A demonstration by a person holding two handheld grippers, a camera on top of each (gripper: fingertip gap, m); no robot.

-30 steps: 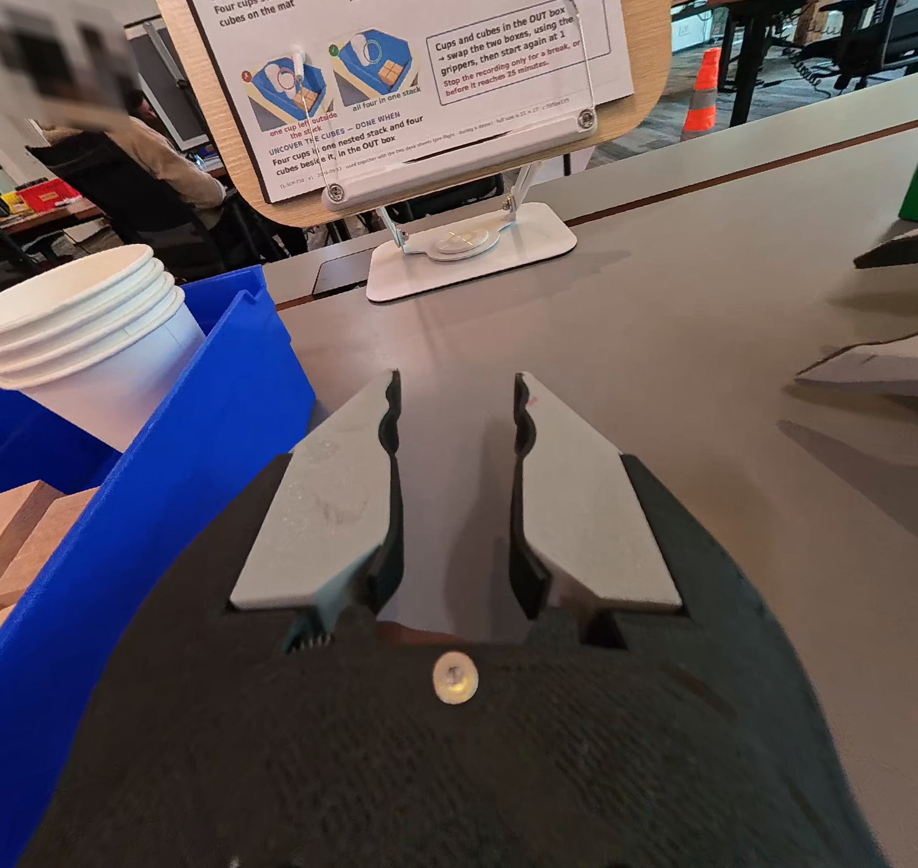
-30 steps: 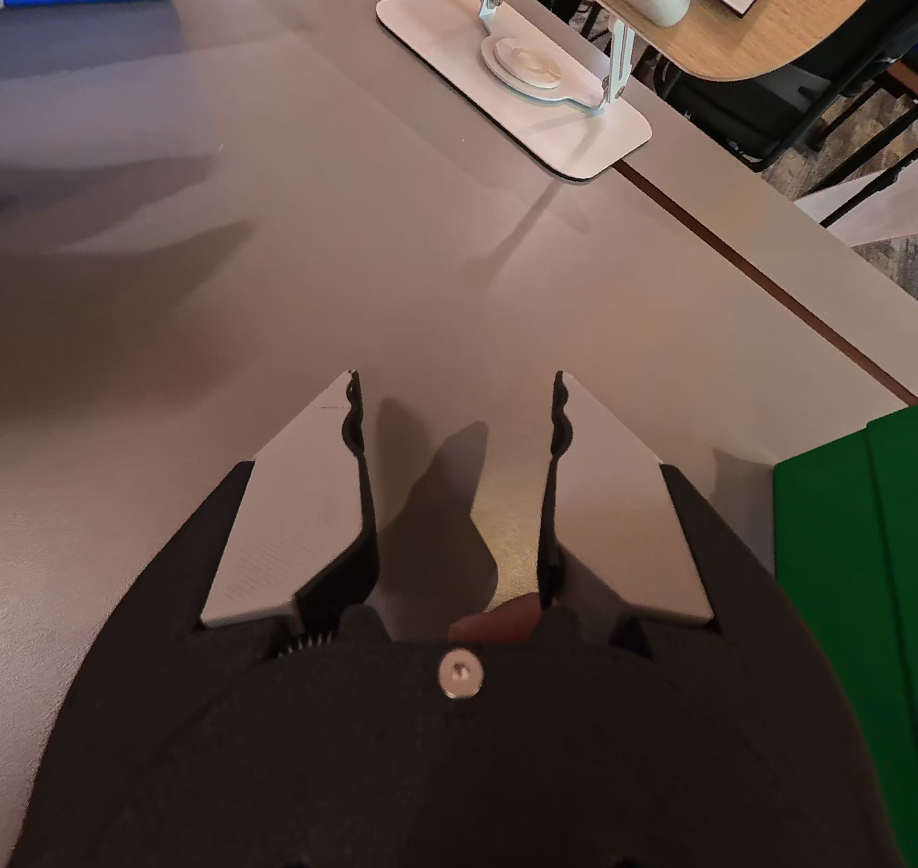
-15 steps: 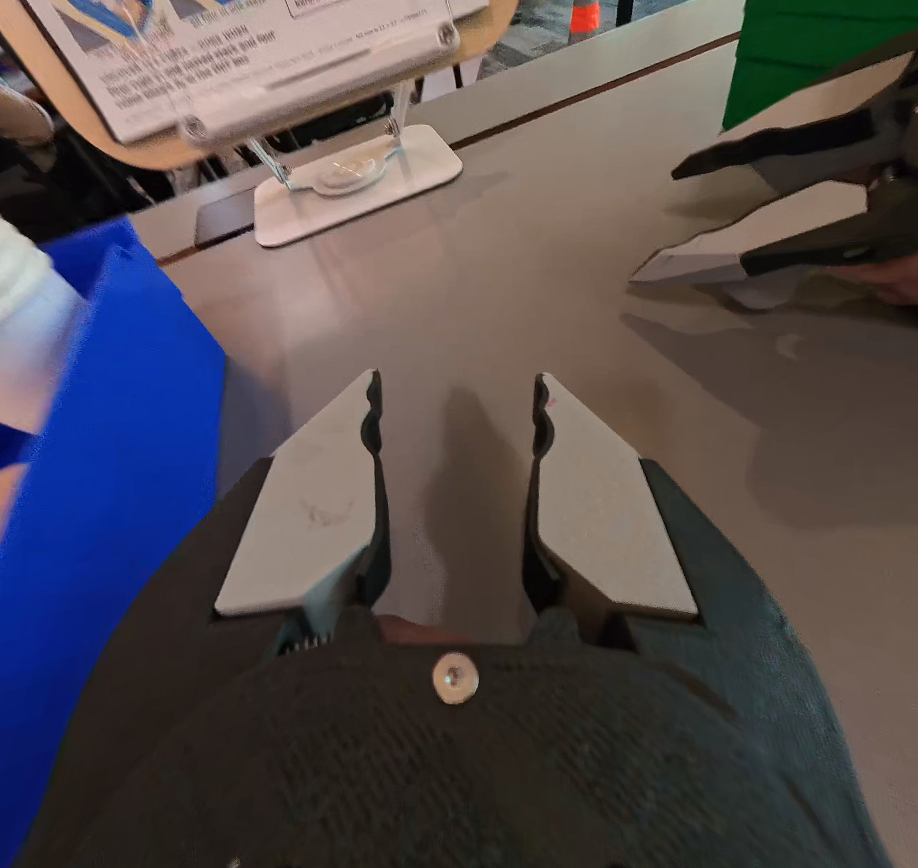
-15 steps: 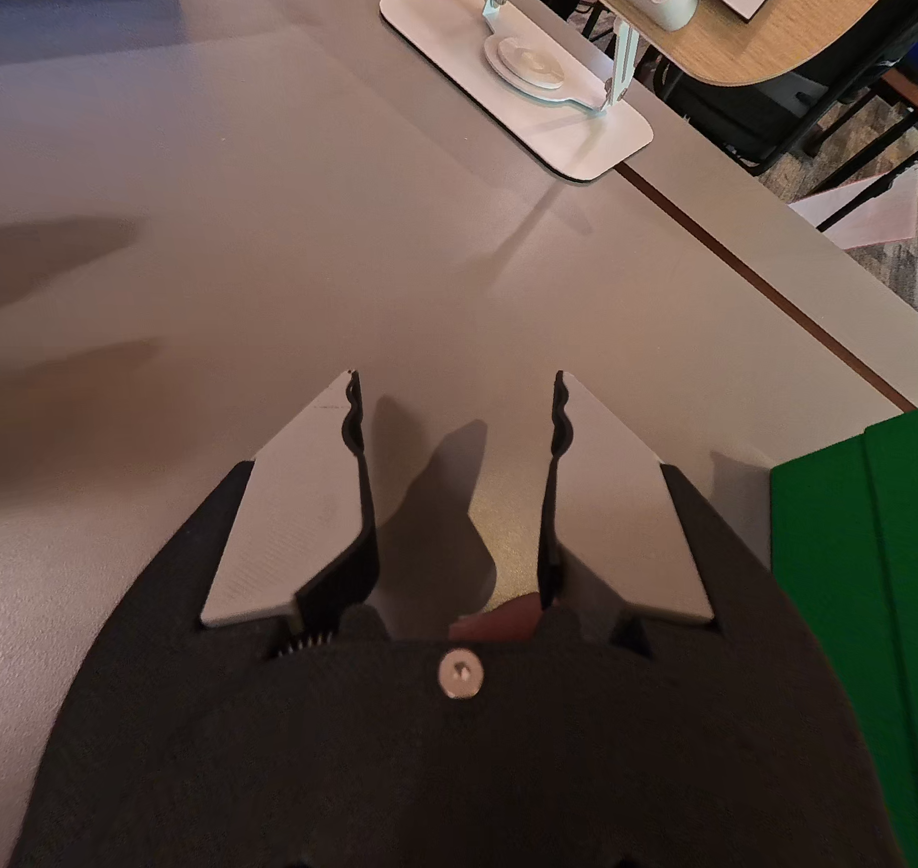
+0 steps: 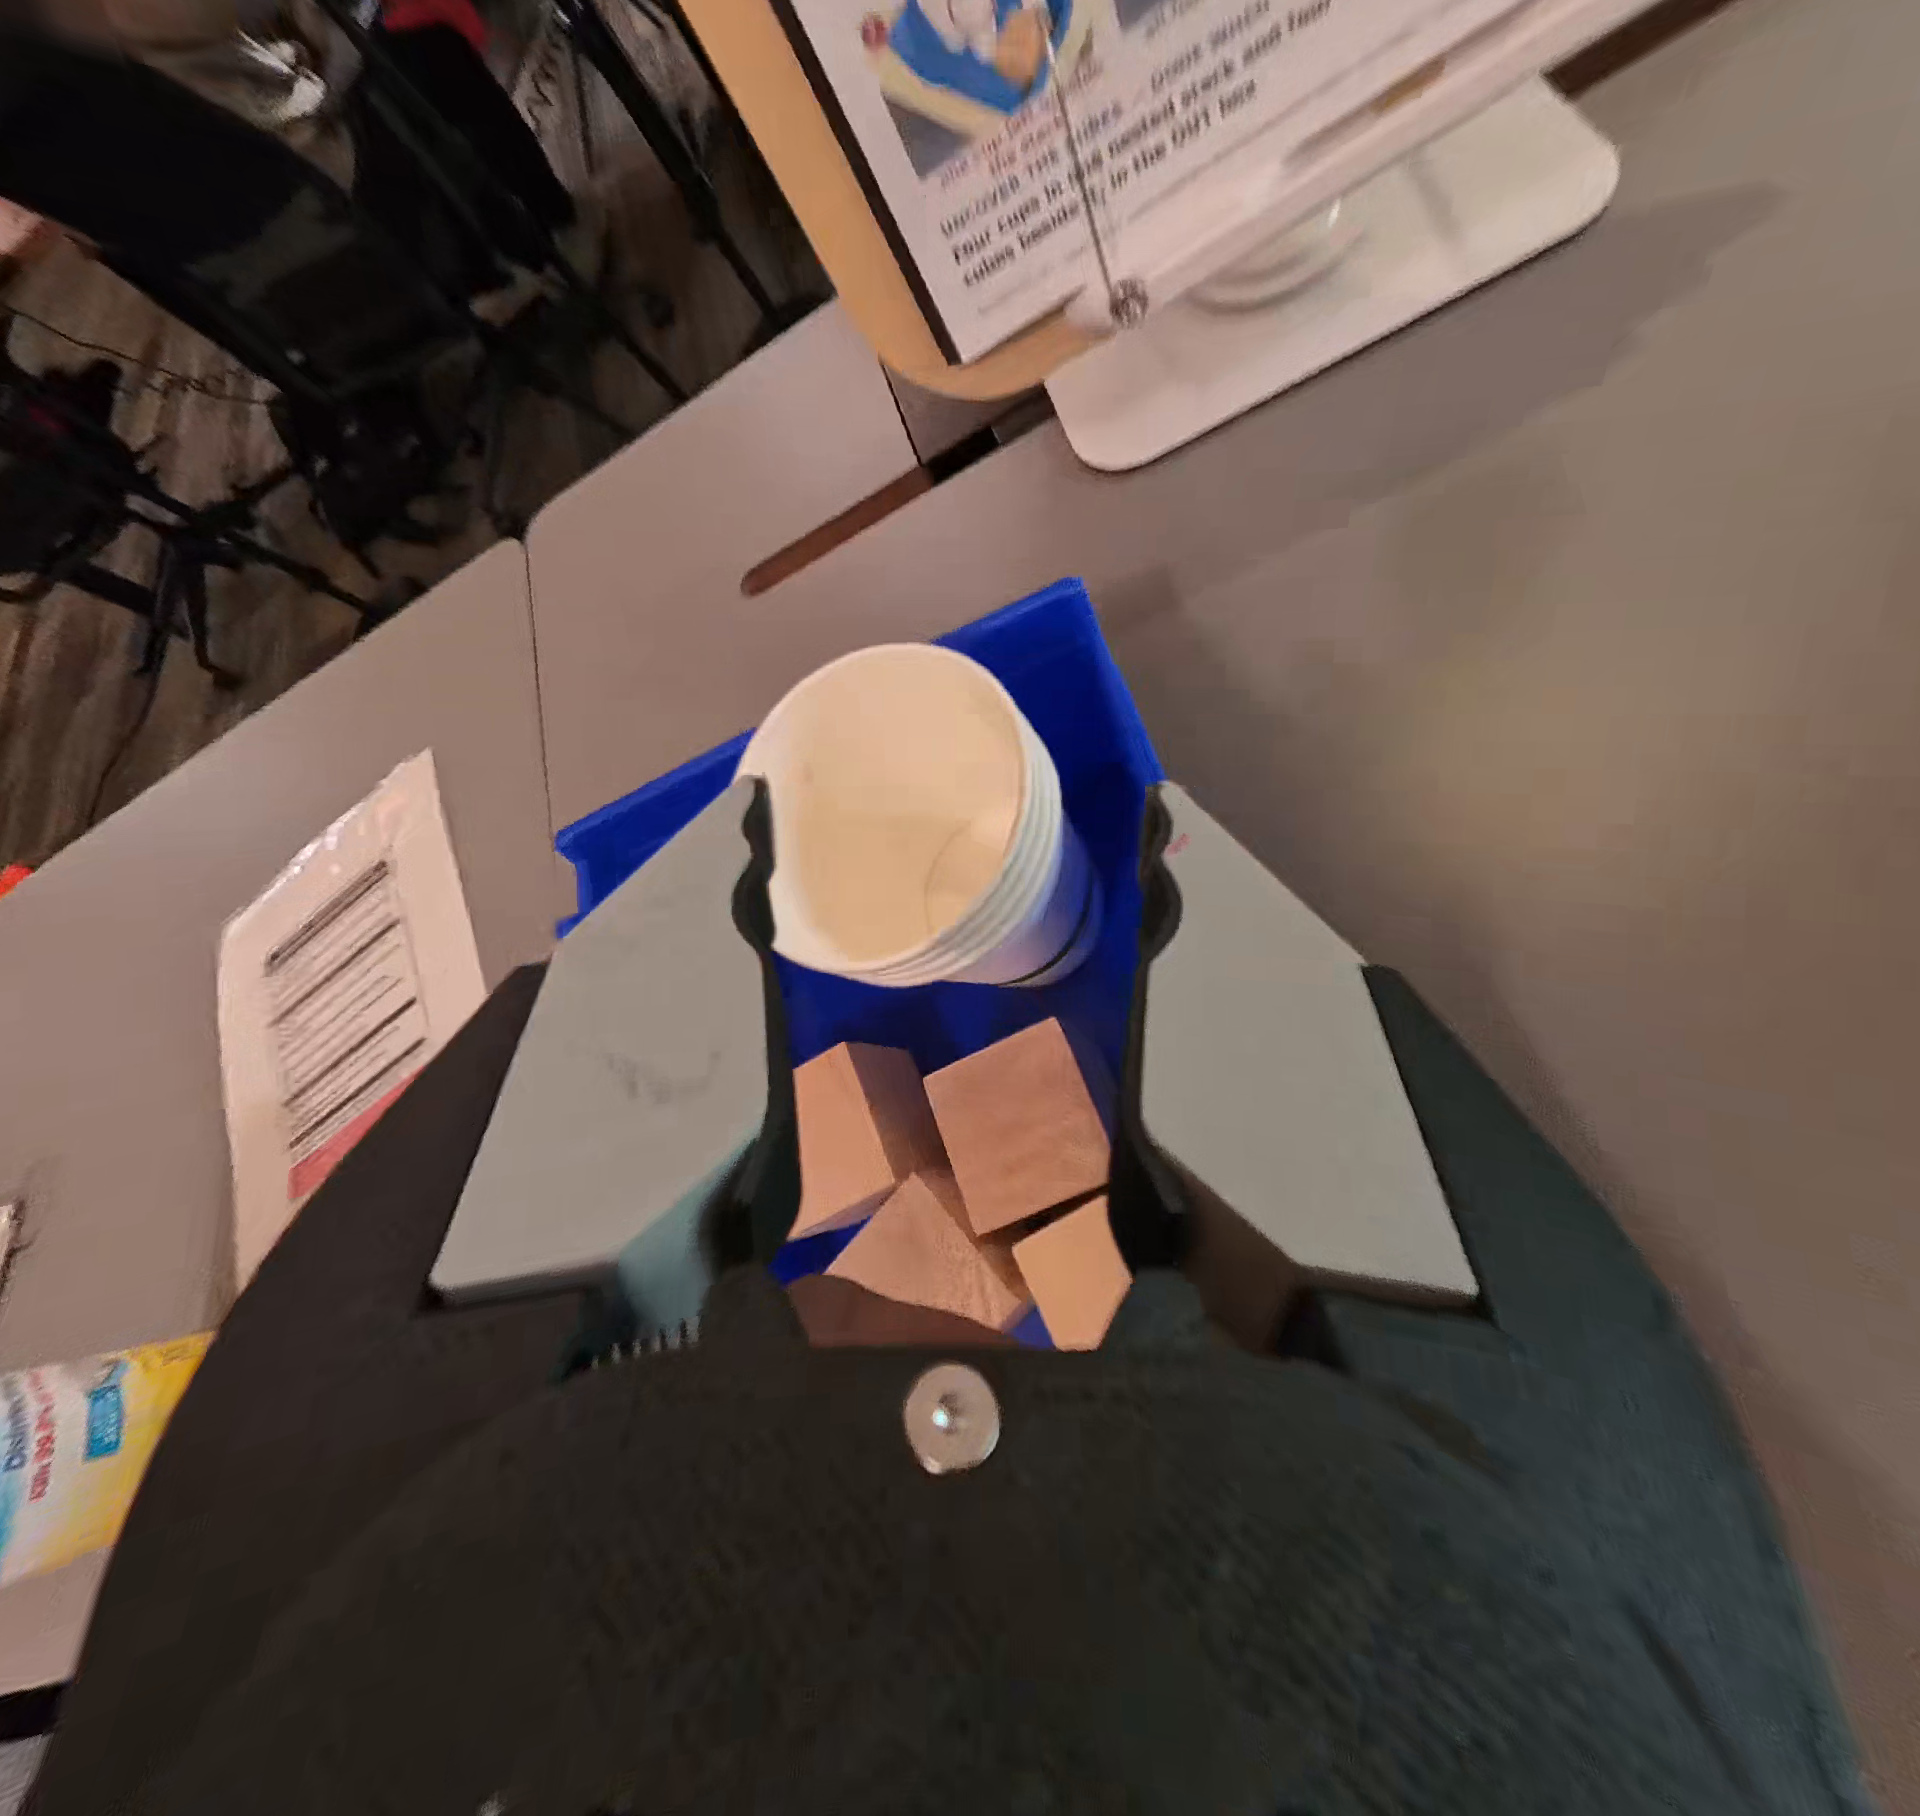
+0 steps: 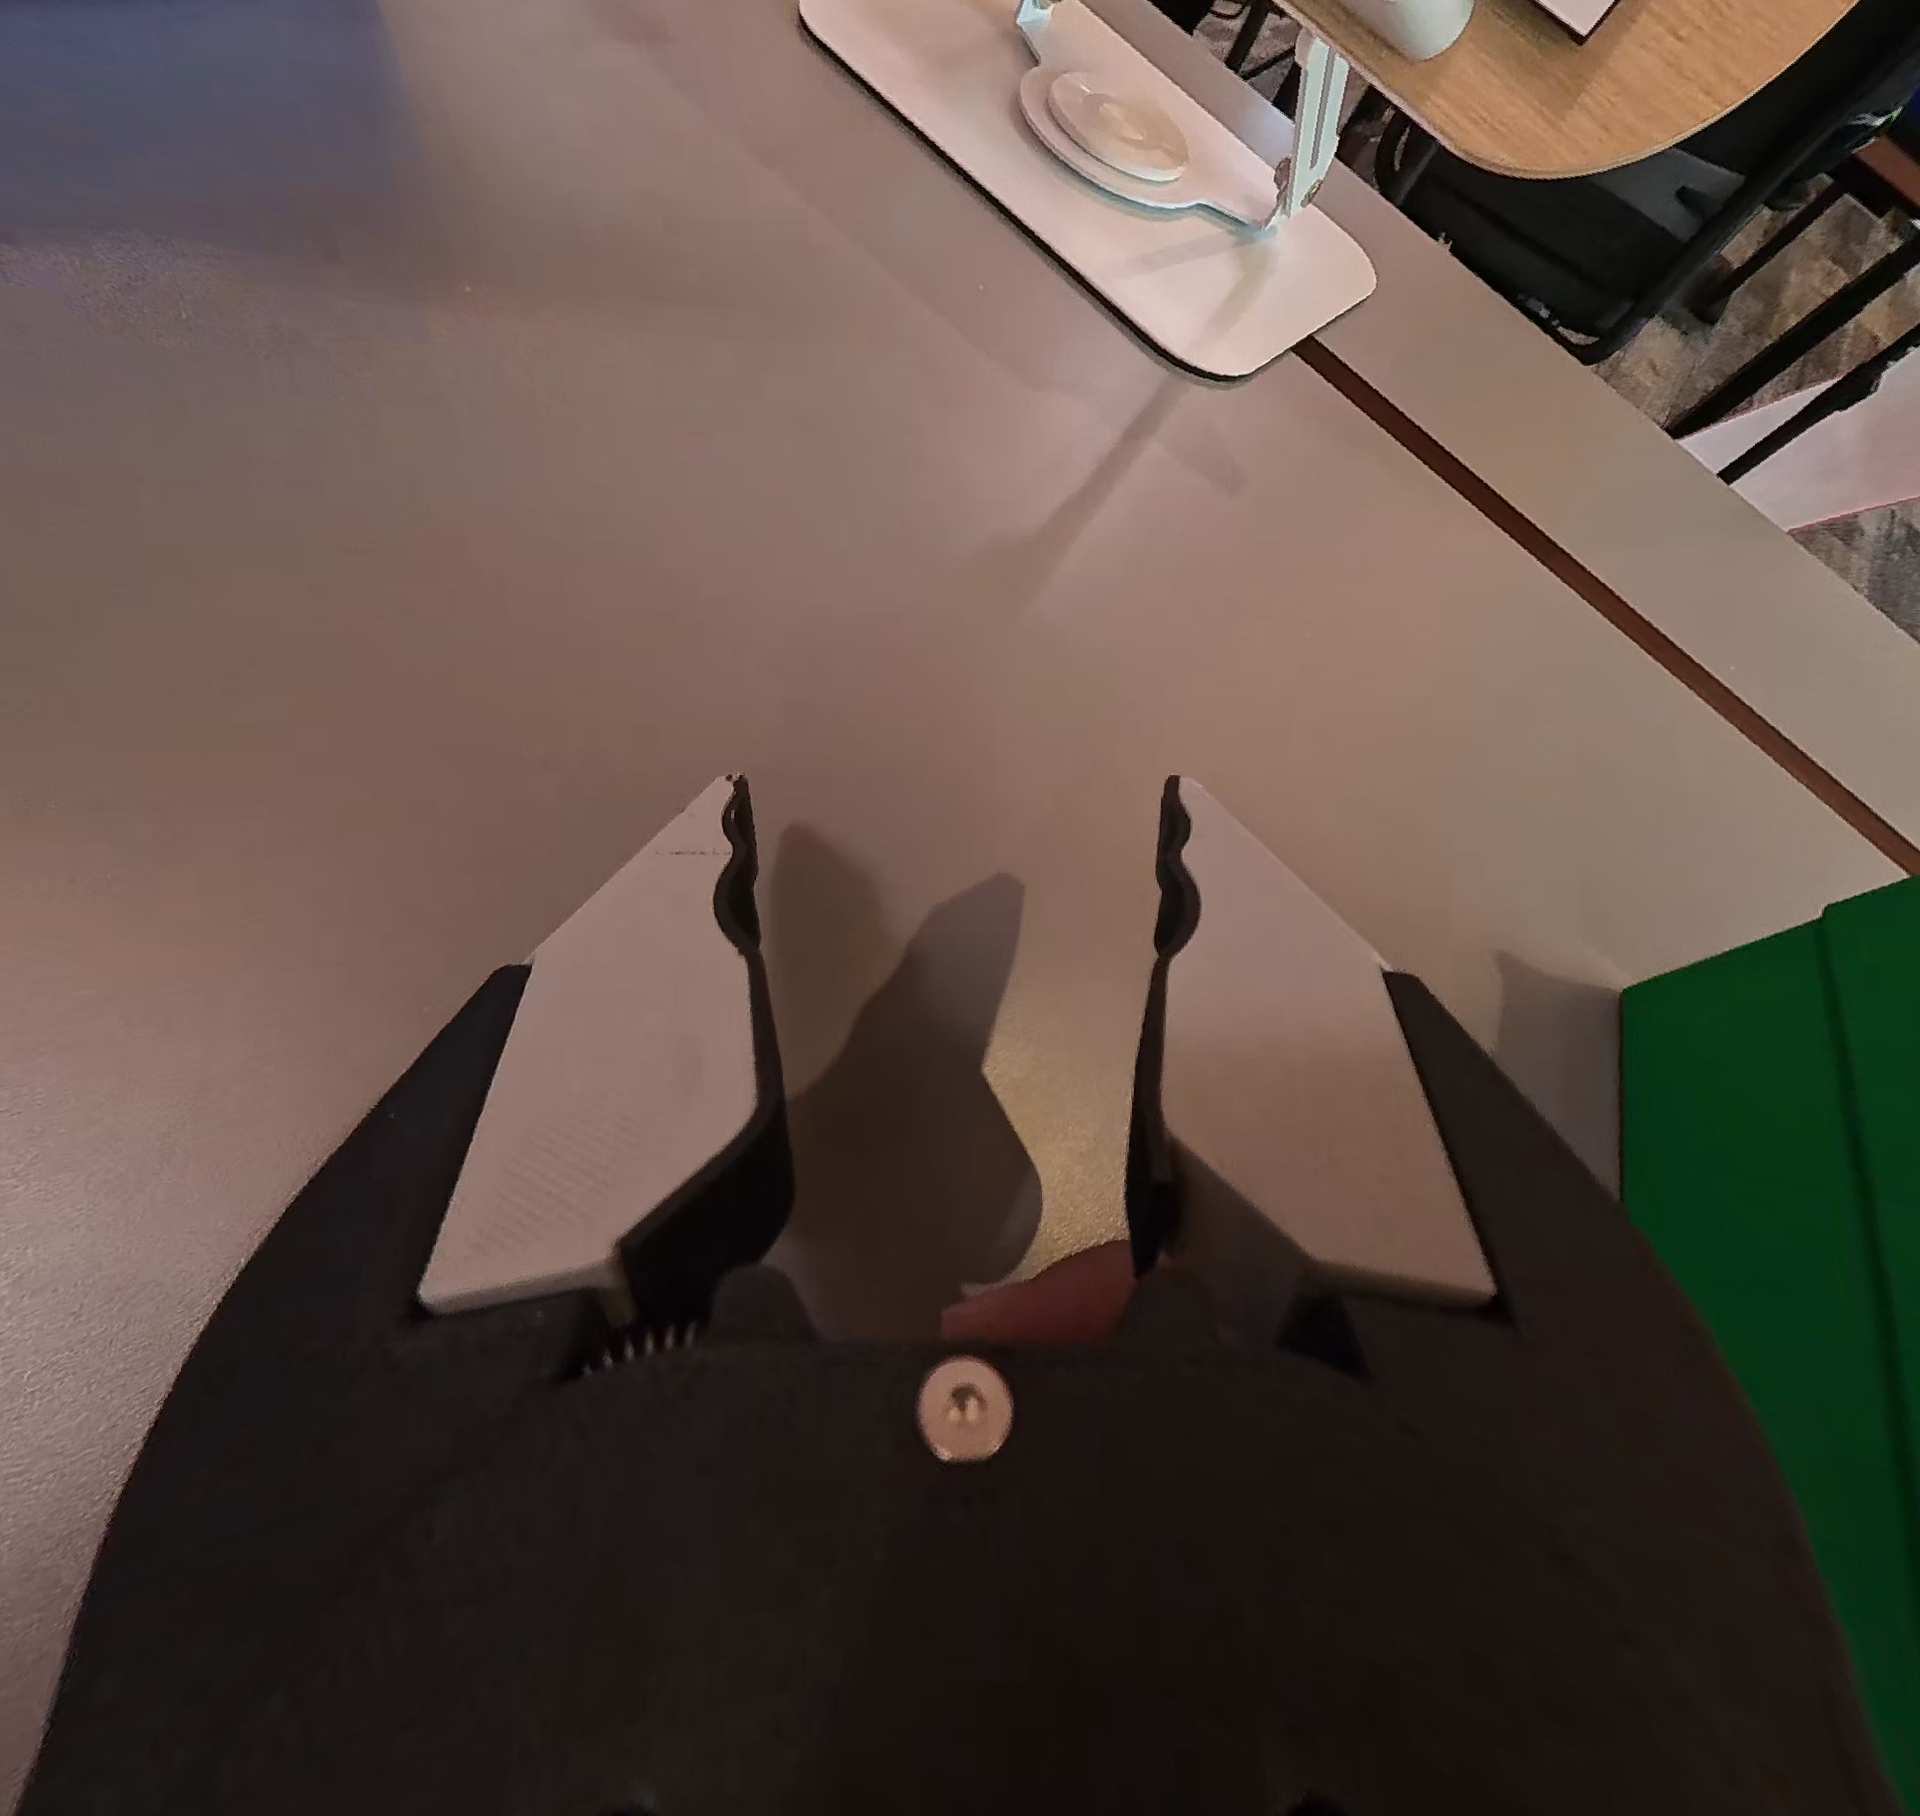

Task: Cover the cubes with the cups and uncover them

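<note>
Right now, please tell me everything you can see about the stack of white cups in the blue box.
The stack of white cups is several paper-looking cups nested together, mouth up, their rims showing as close rings. The cream inside looks empty. It stands in the far end of the blue box, beyond the wooden cubes. The left hand-held gripper hovers over it, open; its left fingertip overlaps the rim in view, but contact cannot be judged.
</note>
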